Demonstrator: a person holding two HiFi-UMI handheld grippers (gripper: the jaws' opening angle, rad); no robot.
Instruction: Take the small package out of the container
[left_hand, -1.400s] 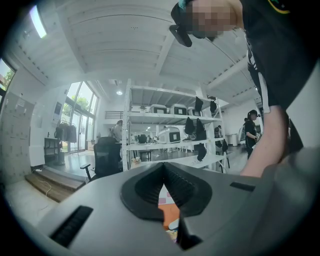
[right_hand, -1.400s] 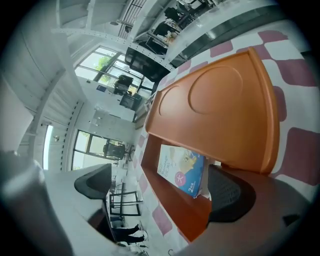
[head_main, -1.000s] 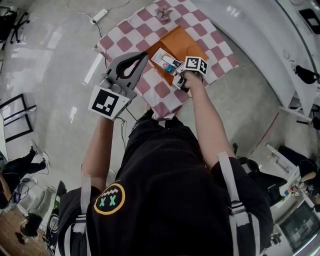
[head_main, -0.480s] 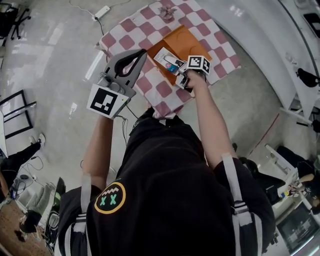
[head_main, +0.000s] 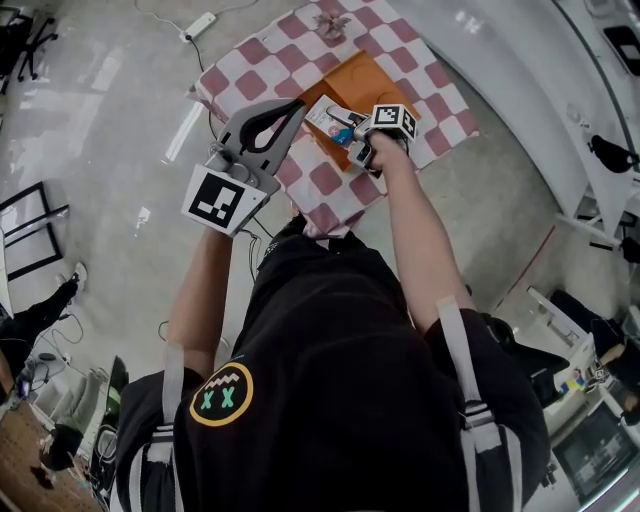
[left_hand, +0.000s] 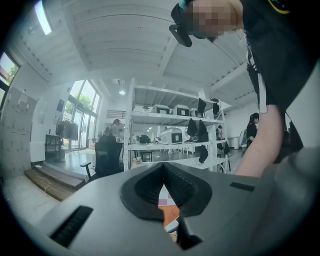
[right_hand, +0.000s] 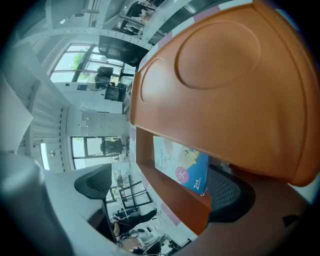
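Much of the small package (right_hand: 180, 162) was hidden behind the near wall of the orange container (right_hand: 215, 100) it stood in, and in the head view the gripper covered part of it; a small thing (head_main: 327, 25) at the far edge of the checked cloth (head_main: 310, 180) was too small to make out. The right gripper (right_hand: 162, 192) reached forward over the container's edge, jaws apart, with that wall and the package between them. The left gripper (left_hand: 163, 175) was held raised off to the side, jaws pressed together on nothing.
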